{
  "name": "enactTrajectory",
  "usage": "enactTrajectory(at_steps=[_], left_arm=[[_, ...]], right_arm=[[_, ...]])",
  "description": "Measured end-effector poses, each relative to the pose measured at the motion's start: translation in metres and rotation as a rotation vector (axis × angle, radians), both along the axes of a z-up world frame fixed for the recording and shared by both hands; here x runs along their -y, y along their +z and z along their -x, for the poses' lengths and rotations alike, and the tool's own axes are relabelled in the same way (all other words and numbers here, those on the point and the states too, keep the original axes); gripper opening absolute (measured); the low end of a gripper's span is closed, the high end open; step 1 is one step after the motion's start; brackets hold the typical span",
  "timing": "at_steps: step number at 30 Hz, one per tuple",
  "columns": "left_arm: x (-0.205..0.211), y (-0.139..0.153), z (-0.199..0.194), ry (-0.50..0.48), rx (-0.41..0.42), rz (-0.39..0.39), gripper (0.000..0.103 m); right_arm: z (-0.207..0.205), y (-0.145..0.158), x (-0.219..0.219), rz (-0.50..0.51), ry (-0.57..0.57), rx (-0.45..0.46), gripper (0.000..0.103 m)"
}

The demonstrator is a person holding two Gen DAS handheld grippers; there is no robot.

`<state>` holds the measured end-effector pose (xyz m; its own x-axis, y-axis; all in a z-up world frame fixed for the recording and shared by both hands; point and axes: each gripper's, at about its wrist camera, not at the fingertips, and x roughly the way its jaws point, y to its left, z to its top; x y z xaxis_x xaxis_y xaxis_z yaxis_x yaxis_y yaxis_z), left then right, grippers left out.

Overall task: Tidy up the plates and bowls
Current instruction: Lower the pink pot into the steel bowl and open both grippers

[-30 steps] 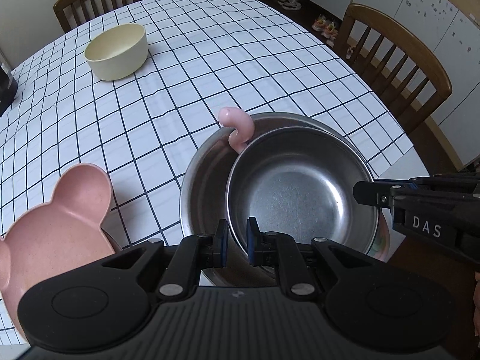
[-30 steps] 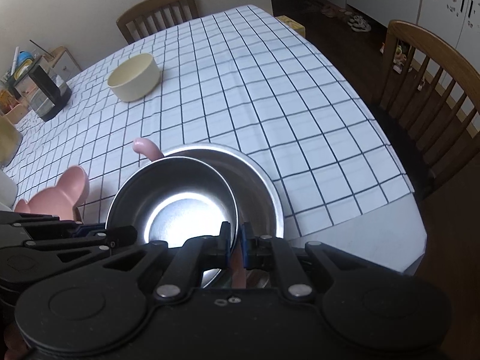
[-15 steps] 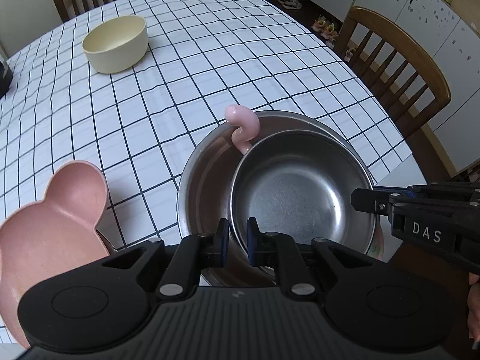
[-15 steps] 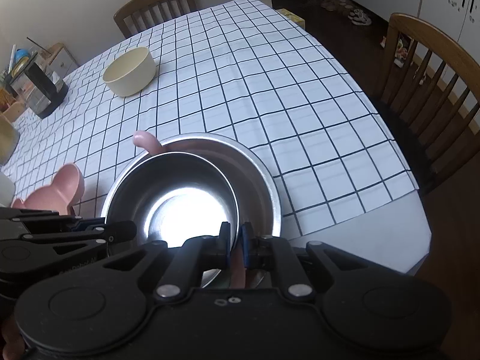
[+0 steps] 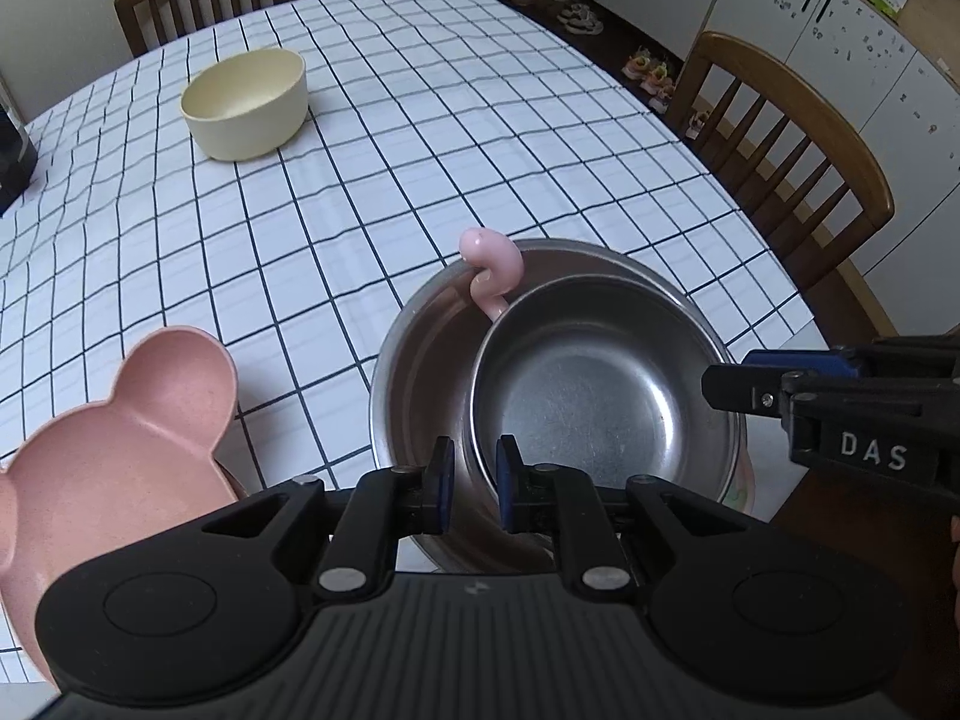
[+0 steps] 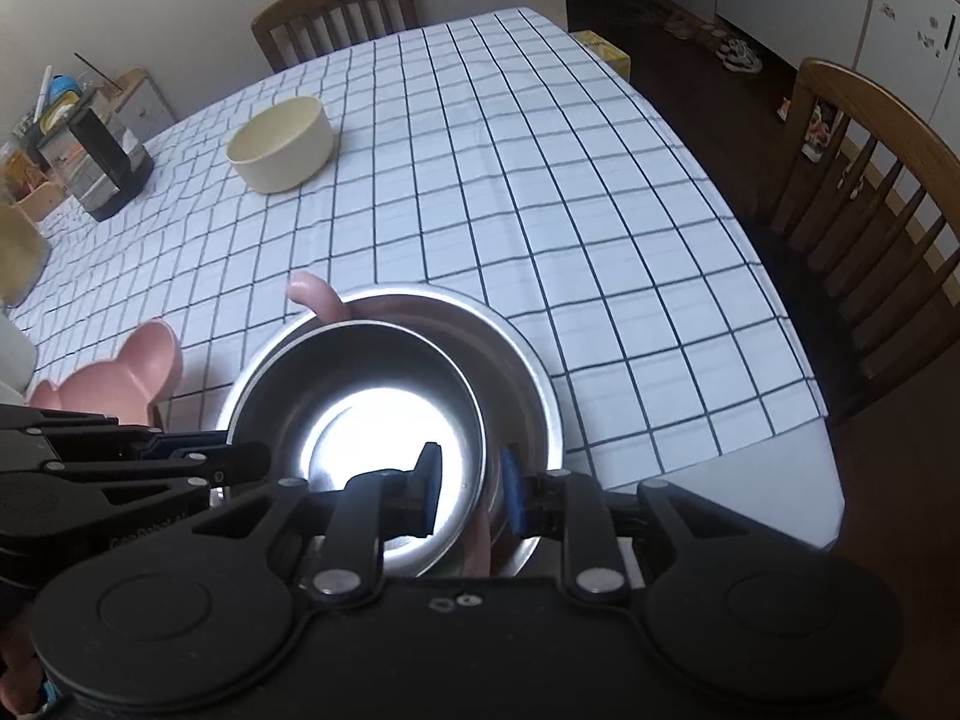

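A small steel bowl (image 5: 600,396) sits inside a larger steel bowl (image 5: 414,360) near the table's front edge; both show in the right wrist view, the small bowl (image 6: 366,396) and the large bowl (image 6: 516,360). A pink curled handle (image 5: 492,270) sticks up at the large bowl's far rim. My left gripper (image 5: 471,489) has its jaws slightly parted around the small bowl's near rim. My right gripper (image 6: 468,495) has its jaws parted wider around that bowl's rim on the other side. A pink bear-shaped plate (image 5: 114,450) lies to the left. A cream bowl (image 5: 246,102) stands far back.
The checked tablecloth (image 5: 372,168) covers the table, with its front edge close under the bowls. Wooden chairs stand at the right (image 5: 798,138) and at the far end (image 6: 336,12). A black box (image 6: 108,162) and other items stand at the table's far left.
Both grippers' jaws have parted, the right more than the left, loosening their pinch on the small bowl's rim. Both cameras have shifted slightly; the bowls stay nested.
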<state>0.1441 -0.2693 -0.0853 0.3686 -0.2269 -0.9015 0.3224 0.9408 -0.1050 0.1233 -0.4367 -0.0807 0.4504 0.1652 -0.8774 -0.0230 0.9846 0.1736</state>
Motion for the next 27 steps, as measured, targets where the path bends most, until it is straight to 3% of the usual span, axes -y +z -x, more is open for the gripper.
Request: enactTrajectory(at_steps=[18,22,24,25,26,27], left_arm=[[-0.059,0.051,0.001,0.134,0.09,0.112,0.015],[-0.071,0.067,-0.001,0.152,0.138,0.131,0.017],[-0.076,0.075,-0.003,0.162,0.166,0.136,0.025],[-0.079,0.079,-0.003,0.173,0.182,0.138,0.036],[-0.083,0.082,-0.004,0.183,0.197,0.141,0.055],[-0.086,0.086,-0.004,0.194,0.217,0.149,0.064]], right_arm=[[0.001,0.054,-0.031,-0.04,0.144,0.115,0.041],[-0.005,0.066,-0.044,-0.05,0.179,0.142,0.05],[-0.008,0.072,-0.051,-0.051,0.199,0.157,0.05],[-0.01,0.075,-0.054,-0.05,0.207,0.165,0.051],[-0.012,0.079,-0.057,-0.049,0.217,0.174,0.052],[-0.015,0.082,-0.06,-0.05,0.225,0.182,0.052]])
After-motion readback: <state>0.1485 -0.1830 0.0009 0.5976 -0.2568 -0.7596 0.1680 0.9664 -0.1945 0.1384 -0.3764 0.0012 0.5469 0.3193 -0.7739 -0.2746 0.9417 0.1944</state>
